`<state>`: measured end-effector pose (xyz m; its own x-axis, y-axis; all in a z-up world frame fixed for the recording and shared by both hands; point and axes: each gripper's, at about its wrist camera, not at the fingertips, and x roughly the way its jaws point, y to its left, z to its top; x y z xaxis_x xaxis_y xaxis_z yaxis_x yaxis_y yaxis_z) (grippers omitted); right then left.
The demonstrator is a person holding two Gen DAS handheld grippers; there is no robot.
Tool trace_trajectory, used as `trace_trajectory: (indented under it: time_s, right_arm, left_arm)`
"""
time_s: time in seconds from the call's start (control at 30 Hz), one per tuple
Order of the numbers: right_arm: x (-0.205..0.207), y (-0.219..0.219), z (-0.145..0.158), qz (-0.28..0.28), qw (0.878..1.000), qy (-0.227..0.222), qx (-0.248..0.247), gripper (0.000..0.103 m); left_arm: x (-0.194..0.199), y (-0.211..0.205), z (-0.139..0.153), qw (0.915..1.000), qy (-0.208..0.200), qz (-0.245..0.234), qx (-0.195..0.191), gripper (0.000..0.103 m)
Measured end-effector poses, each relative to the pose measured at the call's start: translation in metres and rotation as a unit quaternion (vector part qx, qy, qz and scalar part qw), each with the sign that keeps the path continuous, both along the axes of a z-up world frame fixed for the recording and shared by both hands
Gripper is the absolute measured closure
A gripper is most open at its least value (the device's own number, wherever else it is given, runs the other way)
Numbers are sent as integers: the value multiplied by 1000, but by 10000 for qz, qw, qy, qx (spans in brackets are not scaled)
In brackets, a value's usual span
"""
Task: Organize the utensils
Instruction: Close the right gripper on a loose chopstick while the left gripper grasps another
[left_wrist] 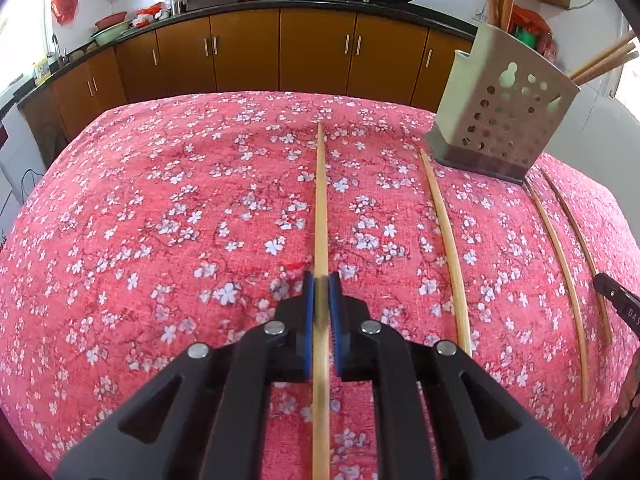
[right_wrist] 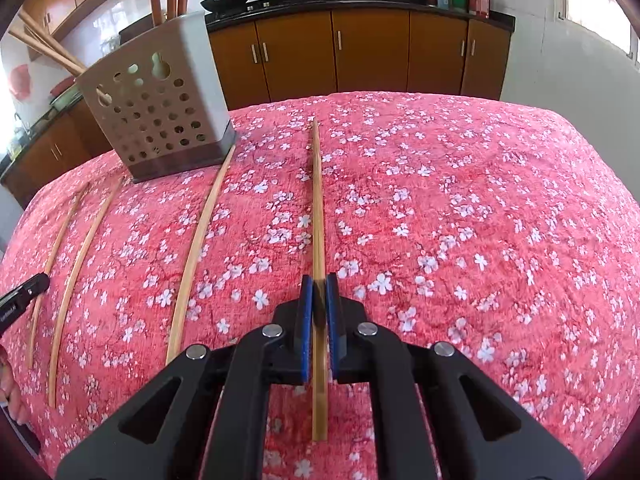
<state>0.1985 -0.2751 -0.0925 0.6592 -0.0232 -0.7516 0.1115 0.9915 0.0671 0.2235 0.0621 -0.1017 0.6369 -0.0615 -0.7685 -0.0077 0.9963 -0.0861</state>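
Each gripper is shut on a wooden chopstick lying lengthwise on the red floral cloth. My left gripper point(left_wrist: 321, 280) holds a pale chopstick point(left_wrist: 321, 208) between its blue pads. My right gripper point(right_wrist: 319, 282) holds a darker chopstick point(right_wrist: 317, 208). A grey perforated utensil holder point(left_wrist: 500, 116) with several chopsticks standing in it sits at the back right in the left wrist view, and it is at the back left in the right wrist view point(right_wrist: 160, 104). Three more chopsticks lie loose between the grippers, one of them point(left_wrist: 444, 240) nearest my left gripper, and one point(right_wrist: 200, 248) nearest my right.
The red floral cloth point(left_wrist: 160, 208) covers the whole table. Brown kitchen cabinets point(left_wrist: 280, 52) with a dark counter, woks and bowls stand behind the table. The other gripper's black tip shows at the right edge of the left wrist view point(left_wrist: 618, 304) and at the left edge of the right wrist view point(right_wrist: 24, 292).
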Motion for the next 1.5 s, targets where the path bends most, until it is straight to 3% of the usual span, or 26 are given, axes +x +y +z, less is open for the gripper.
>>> trace_trajectory:
  time_s: [0.23,1.5]
  right_arm:
    - [1,-2,-1,-7,10000,0,28,95]
    - [-1,0,-1,-24,10000,2,-15,94]
  left_arm:
    - [-4,8,1,9996,-9,24,-280,92]
    - [-4,6,0,9995,-12,45,-309,92]
